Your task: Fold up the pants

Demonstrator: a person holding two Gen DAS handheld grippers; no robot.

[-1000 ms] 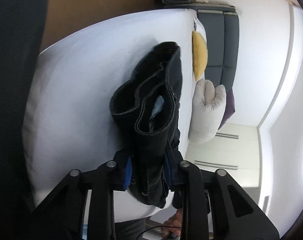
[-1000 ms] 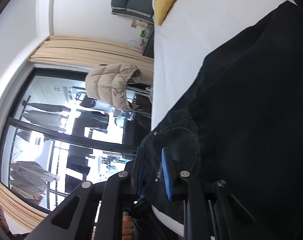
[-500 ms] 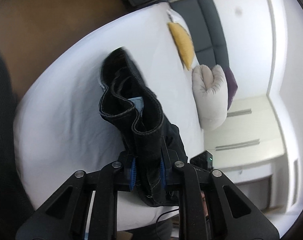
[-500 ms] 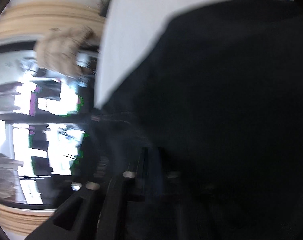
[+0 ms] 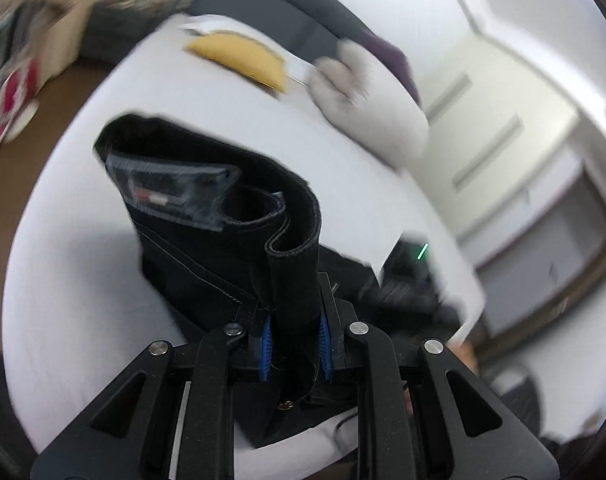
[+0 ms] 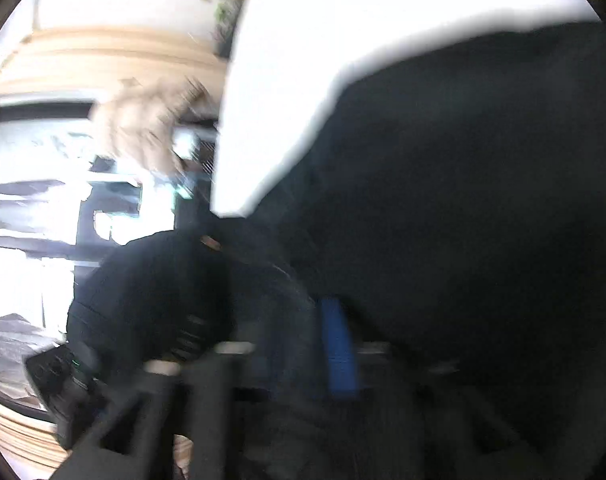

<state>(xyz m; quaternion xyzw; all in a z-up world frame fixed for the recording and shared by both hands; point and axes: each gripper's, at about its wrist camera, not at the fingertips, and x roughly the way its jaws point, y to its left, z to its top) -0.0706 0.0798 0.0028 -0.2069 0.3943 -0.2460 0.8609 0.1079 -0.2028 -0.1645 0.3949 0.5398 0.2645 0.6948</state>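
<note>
The black pants (image 5: 223,236) are held up over the white bed (image 5: 75,280). In the left wrist view the waistband stands bunched, with a label patch showing. My left gripper (image 5: 294,342) is shut on the waistband edge between its blue pads. In the right wrist view the pants (image 6: 463,208) fill most of the blurred frame. My right gripper (image 6: 303,344) is shut on a fold of the dark cloth; one blue pad (image 6: 339,352) shows.
A yellow cushion (image 5: 243,58) and a grey-white pillow (image 5: 367,100) lie at the head of the bed by a dark headboard (image 5: 287,8). A window and beige curtain (image 6: 63,56) lie off the bed's edge. A dark device (image 6: 59,372) shows low left.
Both grippers have swung with the pants still held; the views have turned and blurred. The waistband now shows its label side, and the bed's head end has rotated to the top of the left view.
</note>
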